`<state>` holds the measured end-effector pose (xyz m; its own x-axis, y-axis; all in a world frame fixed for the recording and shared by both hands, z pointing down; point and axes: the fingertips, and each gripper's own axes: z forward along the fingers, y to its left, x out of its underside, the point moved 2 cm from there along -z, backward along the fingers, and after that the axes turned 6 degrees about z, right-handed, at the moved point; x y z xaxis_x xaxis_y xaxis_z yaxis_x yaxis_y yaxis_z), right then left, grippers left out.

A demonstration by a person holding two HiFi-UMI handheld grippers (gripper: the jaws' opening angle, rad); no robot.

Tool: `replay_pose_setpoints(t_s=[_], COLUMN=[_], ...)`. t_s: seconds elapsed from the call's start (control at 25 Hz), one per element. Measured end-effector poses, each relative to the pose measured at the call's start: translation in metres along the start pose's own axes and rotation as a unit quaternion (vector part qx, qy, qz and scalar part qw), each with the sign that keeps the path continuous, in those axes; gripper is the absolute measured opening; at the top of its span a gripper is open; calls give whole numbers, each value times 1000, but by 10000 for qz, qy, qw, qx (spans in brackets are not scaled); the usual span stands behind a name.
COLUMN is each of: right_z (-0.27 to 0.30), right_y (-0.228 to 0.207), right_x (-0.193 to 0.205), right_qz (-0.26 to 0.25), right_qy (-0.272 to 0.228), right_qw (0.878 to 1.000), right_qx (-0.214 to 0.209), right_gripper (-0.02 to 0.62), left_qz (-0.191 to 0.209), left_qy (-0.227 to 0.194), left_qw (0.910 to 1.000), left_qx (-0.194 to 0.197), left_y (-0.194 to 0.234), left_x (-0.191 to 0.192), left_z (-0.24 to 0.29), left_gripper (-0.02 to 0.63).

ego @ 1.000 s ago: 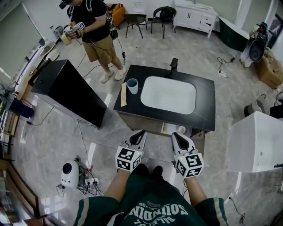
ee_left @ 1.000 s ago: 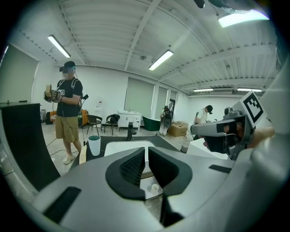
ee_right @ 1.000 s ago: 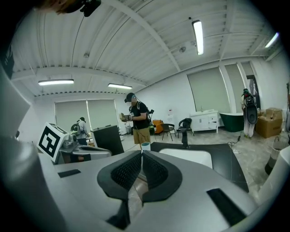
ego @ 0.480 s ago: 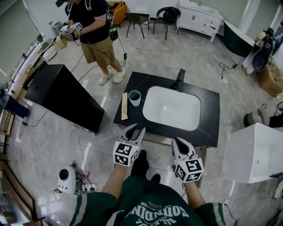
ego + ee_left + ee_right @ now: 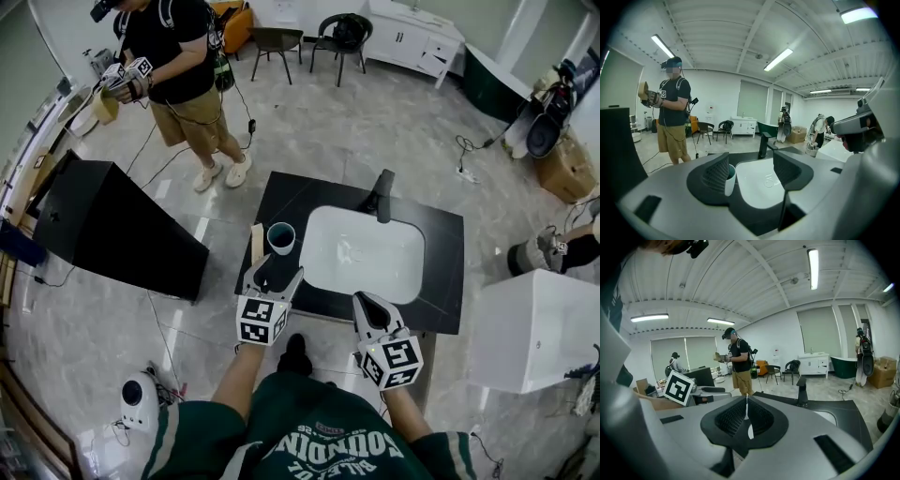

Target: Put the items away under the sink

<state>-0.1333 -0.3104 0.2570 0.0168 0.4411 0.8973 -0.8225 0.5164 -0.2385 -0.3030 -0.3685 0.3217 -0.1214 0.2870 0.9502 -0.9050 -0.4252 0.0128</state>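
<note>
A black vanity counter (image 5: pixel 441 272) holds a white sink basin (image 5: pixel 361 253) with a black faucet (image 5: pixel 382 194) behind it. A pale blue cup (image 5: pixel 280 237) stands left of the basin, and a flat wooden strip (image 5: pixel 256 246) lies beside it. My left gripper (image 5: pixel 275 273) is open and empty over the counter's front left edge, just short of the cup. In the left gripper view the cup (image 5: pixel 731 177) peeks out from behind the left jaw of that gripper (image 5: pixel 750 168). My right gripper (image 5: pixel 365 303) is shut and empty at the counter's front edge. Its jaws meet (image 5: pixel 747 411) in its own view.
A person (image 5: pixel 169 66) holding grippers stands at the far left beyond a black cabinet (image 5: pixel 103 225). A white box-like unit (image 5: pixel 525 328) stands right of the vanity. A white device with cables (image 5: pixel 136 394) lies on the floor at the left. Chairs (image 5: pixel 342 33) are at the back.
I have stepped closer to the vanity. Both grippers moved forward, and the left one now reaches over the counter's front edge near the cup.
</note>
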Motion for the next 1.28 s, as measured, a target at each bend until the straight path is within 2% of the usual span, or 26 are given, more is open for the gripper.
replay_pose_setpoints(t_s=[0.24,0.44,0.84,1.28], right_z=[29,43,59,64], right_y=[-7,-17,-44,-55], right_x=[-2,2,7,15], right_qz=[57,159,408,566], right_qy=[143,214,338,381], right_qw=[9997,9989,9951,9915], right_qx=[176,382,840,1111], right_gripper=[43,43,43,43], left_qz=[155,191,147,211], left_qy=[90,333,1217,1900], left_qw=[9996,9992,9923,9803], left_qx=[-198,-108,191,496], left_y=[39,58,87,85], left_x=[6,21,69,108], left_z=[42,76,140,154], left_gripper=[382,411,426,425])
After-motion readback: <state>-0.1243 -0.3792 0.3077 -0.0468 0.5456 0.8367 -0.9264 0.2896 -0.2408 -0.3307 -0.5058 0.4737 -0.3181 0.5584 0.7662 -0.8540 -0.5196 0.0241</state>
